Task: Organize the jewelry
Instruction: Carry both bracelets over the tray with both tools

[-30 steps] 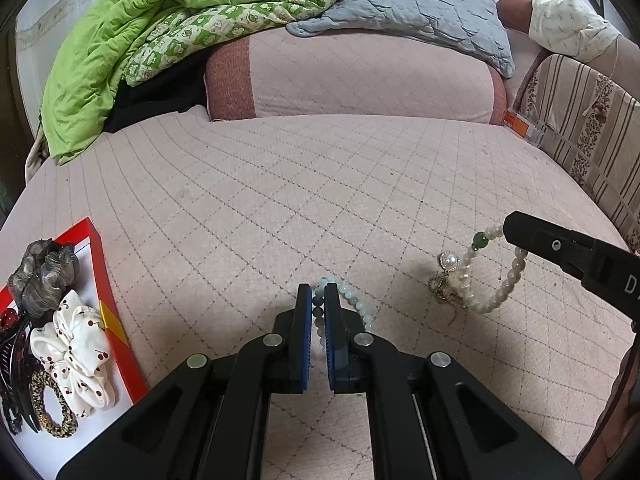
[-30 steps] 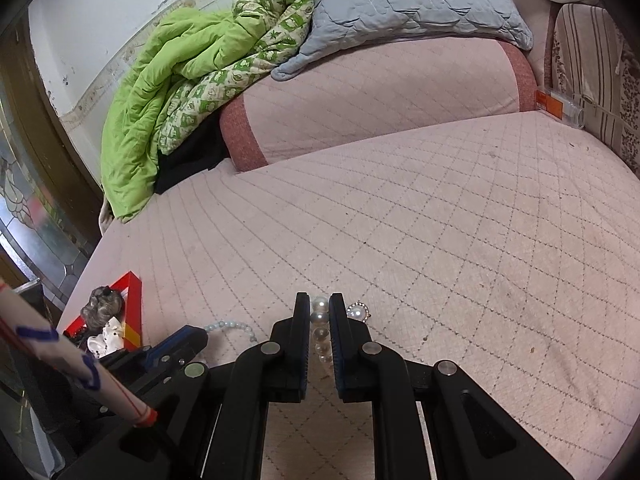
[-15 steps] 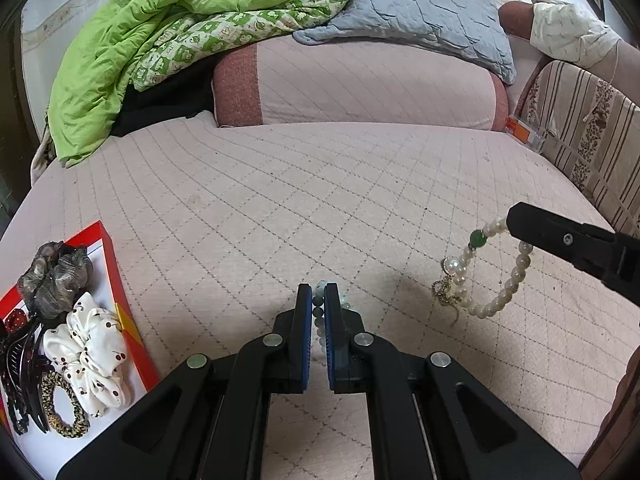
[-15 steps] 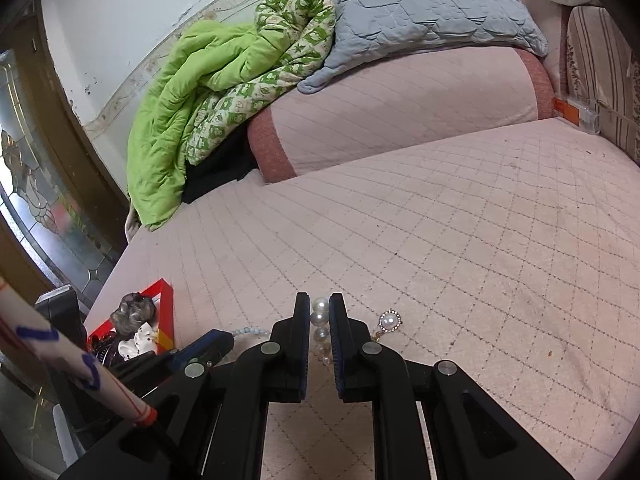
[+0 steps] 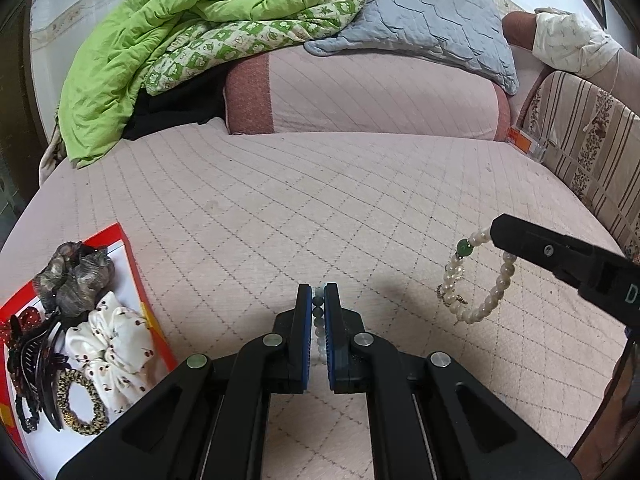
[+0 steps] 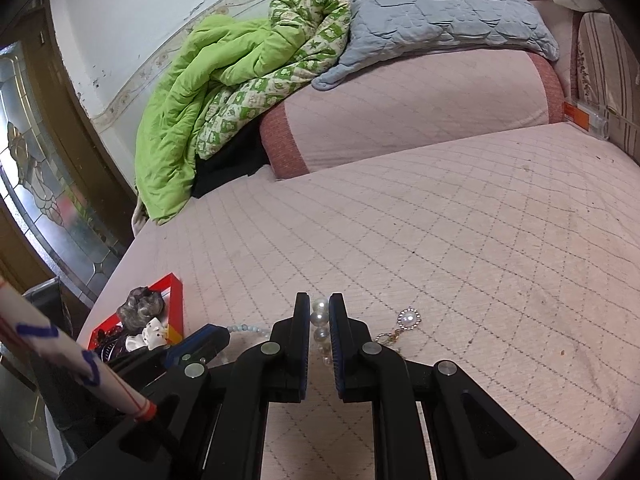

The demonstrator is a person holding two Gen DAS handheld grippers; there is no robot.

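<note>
Red tray [image 5: 132,264] of hair ties sits left of both bracelets.

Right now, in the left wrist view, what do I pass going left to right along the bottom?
Red tray of hair accessories → left claw clamping pale green beads → pearl bracelet → right claw.

Pink quilted bed [image 5: 320,208]. Green comforter [image 5: 168,40] heaped far left on pink bolster [image 5: 380,96]; grey quilted pillow [image 5: 432,24] beside it. Striped cushion [image 5: 588,136] at right. Stained-glass door [image 6: 36,184] seen at left.
</note>
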